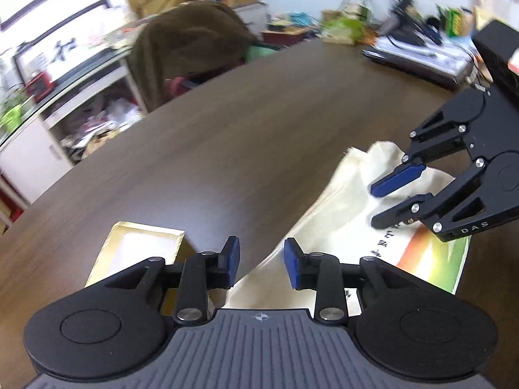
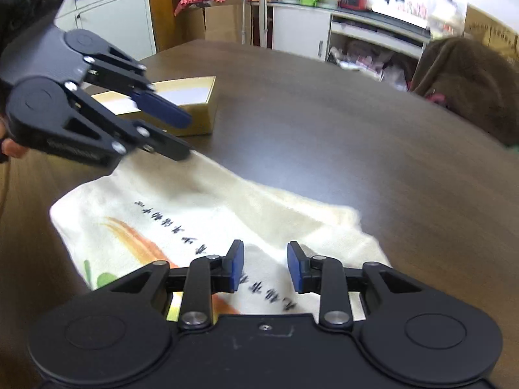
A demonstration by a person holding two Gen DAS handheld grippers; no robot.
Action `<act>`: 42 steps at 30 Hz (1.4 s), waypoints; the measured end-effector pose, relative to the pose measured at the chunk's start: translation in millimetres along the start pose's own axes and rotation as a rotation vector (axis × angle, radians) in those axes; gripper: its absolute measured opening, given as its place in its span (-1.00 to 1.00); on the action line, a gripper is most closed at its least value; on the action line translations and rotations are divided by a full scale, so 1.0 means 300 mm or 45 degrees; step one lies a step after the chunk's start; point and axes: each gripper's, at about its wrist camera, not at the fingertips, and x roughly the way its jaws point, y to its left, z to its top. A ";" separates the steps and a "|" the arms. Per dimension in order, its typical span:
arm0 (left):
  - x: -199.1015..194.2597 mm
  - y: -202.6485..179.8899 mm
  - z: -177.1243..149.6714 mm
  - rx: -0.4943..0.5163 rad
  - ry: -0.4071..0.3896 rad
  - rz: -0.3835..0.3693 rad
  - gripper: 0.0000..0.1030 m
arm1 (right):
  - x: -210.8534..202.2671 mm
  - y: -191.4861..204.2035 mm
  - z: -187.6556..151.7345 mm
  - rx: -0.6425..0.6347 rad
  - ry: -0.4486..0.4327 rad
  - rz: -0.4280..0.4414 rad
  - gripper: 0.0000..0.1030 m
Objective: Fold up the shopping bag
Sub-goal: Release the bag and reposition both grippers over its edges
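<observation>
A cream cloth shopping bag (image 1: 327,214) with black characters and an orange-green print lies partly folded on the dark wooden table (image 1: 227,149); it also shows in the right wrist view (image 2: 168,220). My left gripper (image 1: 262,265) is open and empty, just above the bag's near edge; in the right wrist view it (image 2: 185,137) hovers over the bag's far corner. My right gripper (image 2: 266,265) is open and empty over the bag's printed face; in the left wrist view it (image 1: 373,206) hangs over the crumpled top of the bag.
A gold box (image 1: 136,253) with a white inside stands on the table left of the bag, also in the right wrist view (image 2: 194,103). A brown-draped chair (image 1: 188,48) stands at the far table edge. Clutter and a laptop (image 1: 418,58) lie at the far right.
</observation>
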 end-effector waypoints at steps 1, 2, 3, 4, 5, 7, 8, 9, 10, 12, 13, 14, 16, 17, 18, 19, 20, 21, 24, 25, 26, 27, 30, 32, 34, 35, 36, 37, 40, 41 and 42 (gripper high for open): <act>-0.020 0.002 -0.010 -0.012 -0.007 0.020 -0.44 | 0.003 0.001 0.005 -0.007 -0.004 -0.004 -0.48; -0.039 0.000 -0.020 -0.029 -0.014 0.020 -0.57 | 0.004 0.001 0.012 -0.007 -0.015 0.006 -0.49; -0.058 -0.003 -0.031 -0.051 -0.025 -0.003 -0.72 | 0.004 0.003 0.021 -0.006 -0.025 0.015 -0.49; -0.075 -0.008 -0.041 -0.070 -0.033 -0.033 -0.74 | 0.006 0.005 0.029 -0.006 -0.032 0.023 -0.49; -0.085 -0.022 -0.050 -0.078 -0.039 -0.068 -0.76 | 0.015 0.006 0.032 -0.007 -0.027 0.022 -0.49; -0.087 -0.052 -0.064 -0.060 -0.043 -0.099 -0.76 | 0.034 0.007 0.037 -0.010 -0.018 0.022 -0.49; -0.073 -0.065 -0.069 -0.047 -0.033 -0.088 -0.76 | 0.043 0.008 0.040 -0.012 -0.014 0.021 -0.49; -0.053 -0.067 -0.072 -0.053 -0.019 -0.067 -0.76 | 0.052 0.009 0.043 -0.013 -0.010 0.021 -0.49; -0.028 -0.059 -0.072 -0.081 -0.003 -0.051 -0.76 | 0.062 0.010 0.046 -0.015 -0.005 0.021 -0.49; 0.019 -0.040 -0.074 -0.143 0.030 -0.019 -0.78 | 0.078 0.012 0.050 -0.018 0.000 0.019 -0.50; 0.038 -0.023 -0.079 -0.185 0.044 -0.009 -0.80 | 0.076 0.014 0.046 -0.021 -0.010 0.015 -0.50; 0.050 -0.007 -0.086 -0.227 0.053 -0.013 -0.83 | 0.076 0.014 0.047 -0.022 -0.010 0.014 -0.50; 0.063 0.018 -0.093 -0.300 0.063 -0.031 -0.83 | 0.068 0.015 0.049 -0.014 -0.001 0.015 -0.50; 0.057 0.020 -0.091 -0.311 0.061 -0.033 -0.82 | 0.064 0.016 0.050 -0.009 0.003 0.014 -0.50; 0.047 0.016 -0.089 -0.300 0.048 -0.028 -0.82 | 0.058 0.015 0.052 -0.003 -0.001 0.017 -0.50; 0.035 0.011 -0.086 -0.285 0.025 -0.018 -0.81 | 0.053 0.014 0.051 0.001 -0.006 0.023 -0.50; 0.027 0.012 -0.084 -0.283 0.006 -0.005 -0.81 | 0.057 0.012 0.049 0.005 -0.002 0.025 -0.49; 0.029 0.020 -0.085 -0.298 0.002 0.008 -0.81 | 0.061 0.009 0.046 0.010 0.002 0.028 -0.49; 0.059 0.057 -0.101 -0.377 0.029 0.000 -0.94 | 0.072 0.010 0.038 0.006 -0.008 0.028 -0.49; 0.068 0.065 -0.108 -0.392 0.035 0.002 -0.97 | 0.073 0.012 0.038 0.000 -0.010 0.027 -0.49; 0.074 0.068 -0.113 -0.398 0.039 0.007 -0.97 | 0.074 0.014 0.040 -0.006 -0.005 0.026 -0.49; 0.076 0.069 -0.113 -0.404 0.043 0.013 -0.97 | 0.073 0.016 0.042 -0.012 0.000 0.025 -0.50; 0.034 0.042 -0.095 -0.365 0.025 0.021 -0.94 | 0.054 0.018 0.048 -0.007 0.009 0.032 -0.49; -0.016 0.013 -0.090 -0.315 -0.016 -0.006 -0.92 | 0.022 0.024 0.045 0.020 0.002 0.089 -0.49; -0.058 -0.024 -0.098 -0.267 -0.032 -0.035 -0.91 | -0.012 0.050 0.038 0.010 -0.012 0.144 -0.49; -0.072 -0.045 -0.110 -0.242 -0.028 -0.043 -0.91 | -0.026 0.068 0.033 -0.002 -0.017 0.167 -0.49; -0.082 -0.064 -0.125 -0.221 -0.021 -0.047 -0.91 | -0.034 0.088 0.027 -0.022 -0.018 0.186 -0.49; -0.088 -0.083 -0.141 -0.197 -0.017 -0.048 -0.91 | -0.041 0.108 0.021 -0.043 -0.019 0.203 -0.49; -0.105 -0.136 -0.188 -0.130 -0.014 -0.031 -0.91 | -0.052 0.164 0.002 -0.116 -0.029 0.234 -0.49; -0.109 -0.148 -0.200 -0.117 -0.016 -0.023 -0.91 | -0.058 0.179 -0.005 -0.136 -0.036 0.235 -0.49; -0.111 -0.153 -0.207 -0.116 -0.020 -0.022 -0.90 | -0.062 0.192 -0.009 -0.156 -0.040 0.240 -0.49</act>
